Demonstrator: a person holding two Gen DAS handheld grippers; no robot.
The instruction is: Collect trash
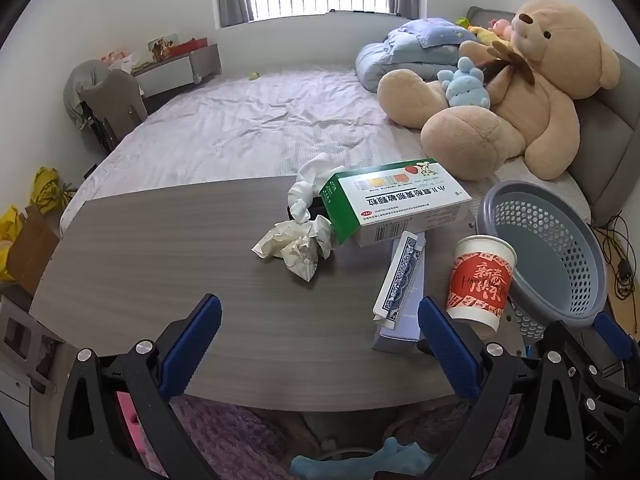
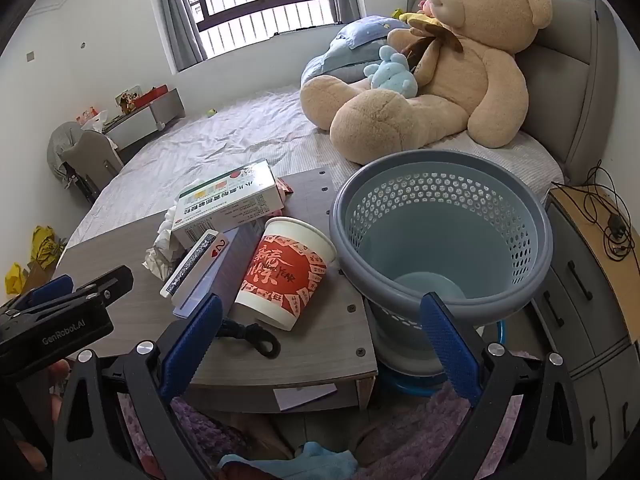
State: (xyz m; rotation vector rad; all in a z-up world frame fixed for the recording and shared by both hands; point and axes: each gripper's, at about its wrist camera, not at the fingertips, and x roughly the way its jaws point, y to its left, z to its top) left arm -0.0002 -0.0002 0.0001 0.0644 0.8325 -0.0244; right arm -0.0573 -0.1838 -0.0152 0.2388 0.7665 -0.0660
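Left claw spread wide and empty, tilted down over the near edge of the grey wood-grain counter. Right claw likewise released, gripping nothing, poised near the counter's right corner.

Landmark: the red-and-white paper cup, upright near the counter's right edge. Just left of the cup, a blue-backed deck of playing cards propped on a pale flat box. Behind the cup and to its left, a green-and-white cardboard medicine box, one end overhanging the cards. Farther left of the cup, past the medicine box, crumpled white tissue in a loose heap, with more white tissue bunched behind it. In front of the cup, a black knotted cord on the counter. Right of the cup, just beside it and off the counter's end, a grey perforated plastic wastebasket, empty inside. Well behind the cup, a bed carrying a large tan teddy bear.
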